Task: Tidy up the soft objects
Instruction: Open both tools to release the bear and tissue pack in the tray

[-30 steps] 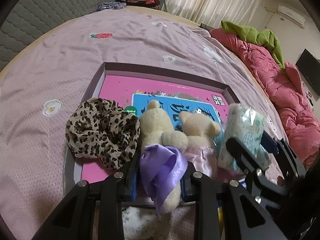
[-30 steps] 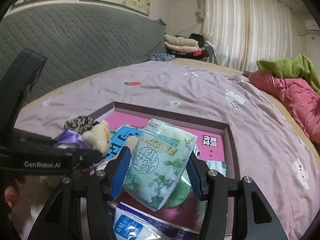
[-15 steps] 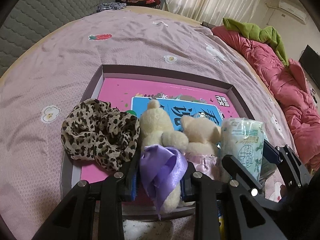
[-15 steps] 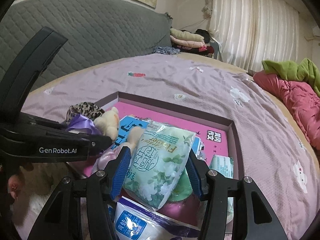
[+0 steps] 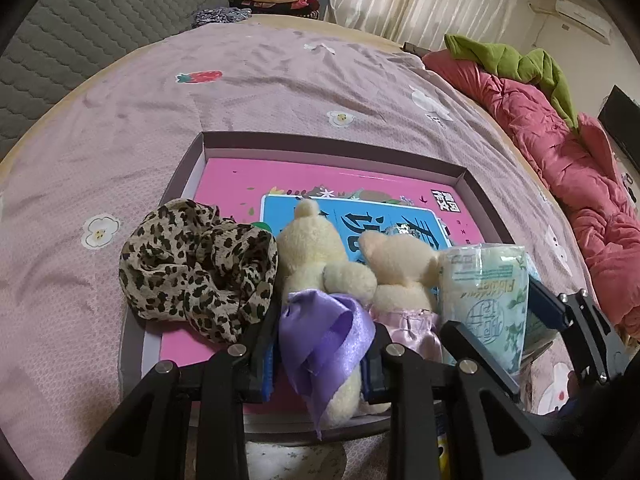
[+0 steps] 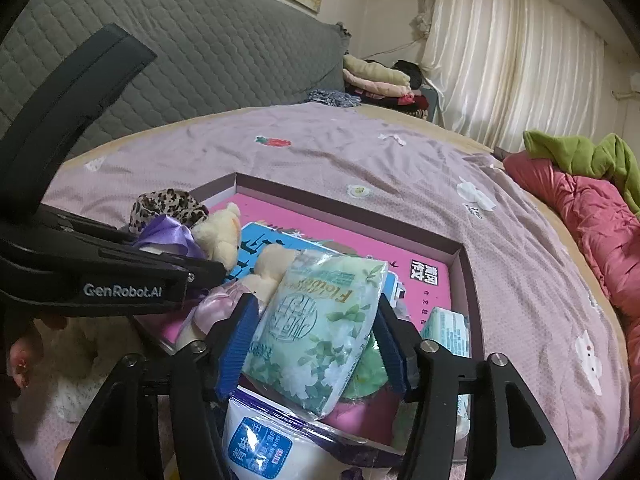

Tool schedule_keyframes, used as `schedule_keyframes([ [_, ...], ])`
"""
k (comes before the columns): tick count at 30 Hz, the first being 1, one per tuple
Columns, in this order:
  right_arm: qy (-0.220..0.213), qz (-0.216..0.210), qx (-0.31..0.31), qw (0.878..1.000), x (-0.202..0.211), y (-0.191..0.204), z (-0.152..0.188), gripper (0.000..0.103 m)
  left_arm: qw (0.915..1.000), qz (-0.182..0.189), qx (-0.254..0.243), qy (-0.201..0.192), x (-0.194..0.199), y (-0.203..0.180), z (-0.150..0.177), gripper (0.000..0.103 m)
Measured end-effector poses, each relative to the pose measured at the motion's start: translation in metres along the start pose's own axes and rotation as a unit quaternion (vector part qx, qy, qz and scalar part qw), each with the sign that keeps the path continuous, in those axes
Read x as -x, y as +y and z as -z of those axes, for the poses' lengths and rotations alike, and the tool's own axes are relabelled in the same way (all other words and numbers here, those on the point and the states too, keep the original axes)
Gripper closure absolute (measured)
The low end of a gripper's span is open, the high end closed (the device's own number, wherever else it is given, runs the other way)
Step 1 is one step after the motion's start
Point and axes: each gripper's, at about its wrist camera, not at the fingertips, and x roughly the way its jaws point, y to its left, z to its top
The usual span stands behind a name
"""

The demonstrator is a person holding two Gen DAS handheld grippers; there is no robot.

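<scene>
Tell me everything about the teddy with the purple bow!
The cream plush bear looks soft and fuzzy, with round ears and a shiny purple satin bow at its middle. It sits upright, facing away, over the pink tray. The left gripper squeezes it at the bow. A leopard-print scrunchie and a second bear in pink press against its sides.

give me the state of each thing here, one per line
left gripper: jaws shut on the cream plush bear with purple satin bow
right gripper: jaws opening, green floral tissue pack between them
second cream plush bear in pink skirt: lying in box
leopard-print fabric scrunchie: resting on the box's left edge
shallow mauve cardboard box: open, on bed
</scene>
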Motion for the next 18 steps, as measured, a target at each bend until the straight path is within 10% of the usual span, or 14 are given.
schedule_keyframes([
  [18, -0.053, 0.009, -0.020, 0.998, 0.024, -0.015, -0.008, 0.034, 0.9999, 0.006, 0.002, 0.008, -0.008, -0.002, -0.007, 0.066],
])
